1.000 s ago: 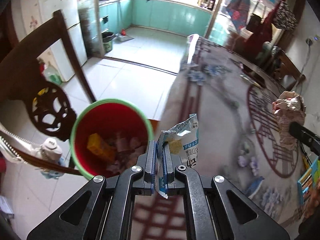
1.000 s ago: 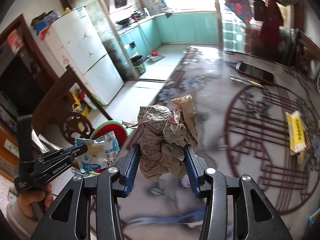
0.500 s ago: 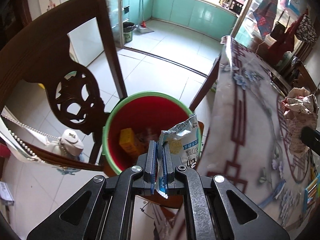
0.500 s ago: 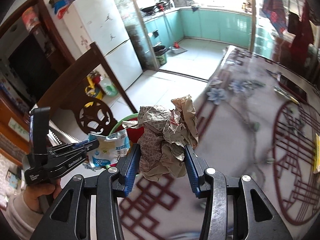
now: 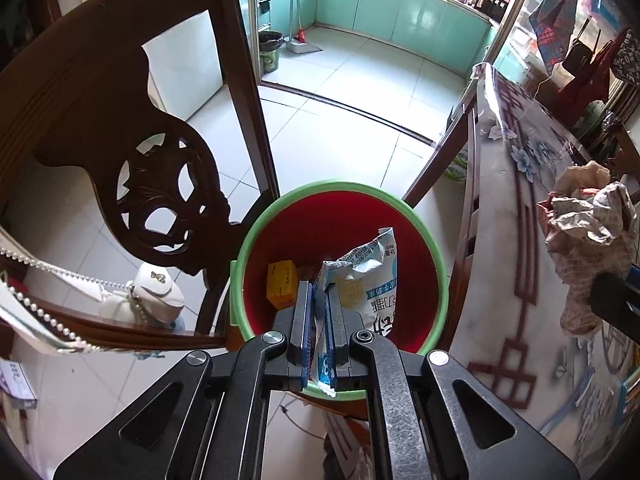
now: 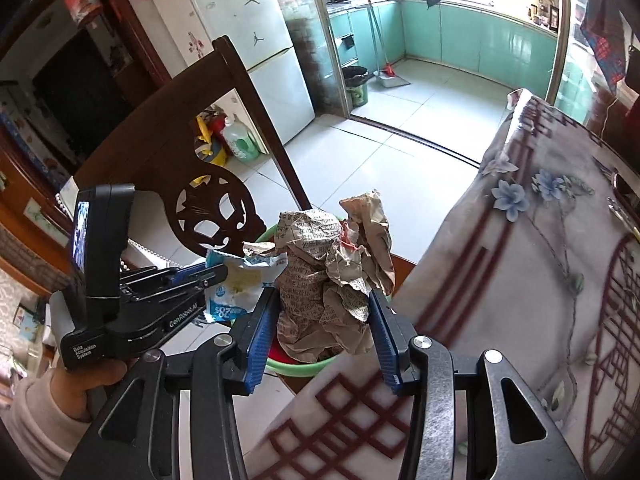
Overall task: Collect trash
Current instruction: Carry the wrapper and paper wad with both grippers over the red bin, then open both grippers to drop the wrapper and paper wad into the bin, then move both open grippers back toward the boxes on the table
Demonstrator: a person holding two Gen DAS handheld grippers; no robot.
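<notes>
My left gripper [image 5: 318, 292] is shut on a white and blue snack wrapper [image 5: 368, 280] and holds it over a red bin with a green rim [image 5: 400, 200]. The bin holds a yellow box [image 5: 281, 284] and other scraps. My right gripper [image 6: 320, 300] is shut on a crumpled ball of newspaper [image 6: 332, 276], held at the table's edge just right of the bin [image 6: 296, 366]. The paper ball also shows in the left wrist view [image 5: 588, 240]. The left gripper [image 6: 216, 274] with its wrapper [image 6: 240, 284] shows in the right wrist view.
A dark carved wooden chair [image 5: 160, 184] stands left of the bin, with a white beaded purse [image 5: 156, 292] hung on it. A table with a flowered cover [image 6: 540, 260] is on the right. White tiled floor [image 5: 340, 120] leads to a kitchen.
Both grippers have moved left off the table. The left one now holds the wrapper right above the bin's opening. The right one with the paper ball has come to the table edge beside the bin.
</notes>
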